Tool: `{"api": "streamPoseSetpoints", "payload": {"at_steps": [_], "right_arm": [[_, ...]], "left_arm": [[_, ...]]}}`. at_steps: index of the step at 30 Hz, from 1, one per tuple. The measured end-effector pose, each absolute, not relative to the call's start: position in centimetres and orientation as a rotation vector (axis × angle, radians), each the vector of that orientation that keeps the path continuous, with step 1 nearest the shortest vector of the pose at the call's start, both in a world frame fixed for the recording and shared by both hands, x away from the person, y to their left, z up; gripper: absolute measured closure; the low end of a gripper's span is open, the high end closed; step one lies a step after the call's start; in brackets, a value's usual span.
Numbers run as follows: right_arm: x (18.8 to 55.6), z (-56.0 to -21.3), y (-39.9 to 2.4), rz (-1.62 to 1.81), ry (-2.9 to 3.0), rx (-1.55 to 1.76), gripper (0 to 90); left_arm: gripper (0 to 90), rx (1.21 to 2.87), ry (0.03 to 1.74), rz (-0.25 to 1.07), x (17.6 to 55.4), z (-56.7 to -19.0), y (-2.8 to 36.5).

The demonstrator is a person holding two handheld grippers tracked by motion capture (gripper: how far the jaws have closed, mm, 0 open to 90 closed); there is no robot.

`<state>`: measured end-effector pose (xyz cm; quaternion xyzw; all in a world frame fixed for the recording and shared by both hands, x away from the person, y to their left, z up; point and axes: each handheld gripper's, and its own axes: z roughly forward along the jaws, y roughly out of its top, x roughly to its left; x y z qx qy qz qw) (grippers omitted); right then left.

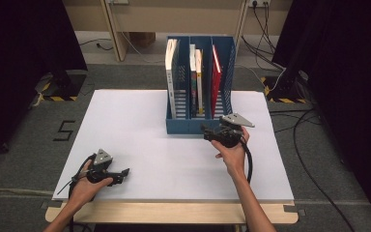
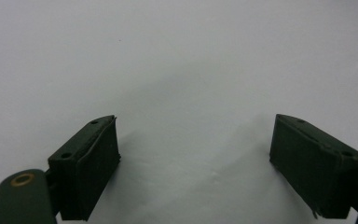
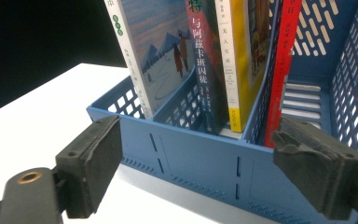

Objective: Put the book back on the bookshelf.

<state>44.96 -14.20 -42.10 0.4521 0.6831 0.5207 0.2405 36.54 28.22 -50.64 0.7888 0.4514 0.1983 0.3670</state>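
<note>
We hold right hand-held gripper (image 1: 211, 134) open, empty, just before blue plastic three-slot book rack (image 1: 200, 123) on white table (image 1: 140, 140): ready for thin red book (image 1: 215, 79), right slot. Left hand-held gripper (image 1: 121, 173) waits open, empty, near left.

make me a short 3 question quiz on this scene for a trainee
1. True or false: the red book stands in the rack's right compartment.
2. Which hand-held gripper is nearest the rack? A) left B) right
3. Fill in: the left hand-held gripper has open jaws over the white ____.

Key: 1 true. 2 B, the right hand-held gripper, jaws open on nothing, faces the rack's front wall. 3 table.
</note>
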Motion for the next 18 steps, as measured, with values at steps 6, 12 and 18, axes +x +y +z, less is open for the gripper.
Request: {"api": "streamPoseSetpoints", "payload": {"at_steps": [6,12,18], "right_arm": [[44.3,-42.5,-14.3,1.407,1.882,1.244,15.8],[43.6,-43.0,-14.2,1.387,1.894,1.247,15.8],[42.9,-43.5,-14.2,1.385,1.915,1.249,15.8]], "left_arm": [[14.5,2.027,1.16,0.51,36.5,-50.6,28.2],[14.5,2.027,1.159,0.509,36.5,-50.6,28.2],[14.5,2.026,1.16,0.509,36.5,-50.6,28.2]]}}
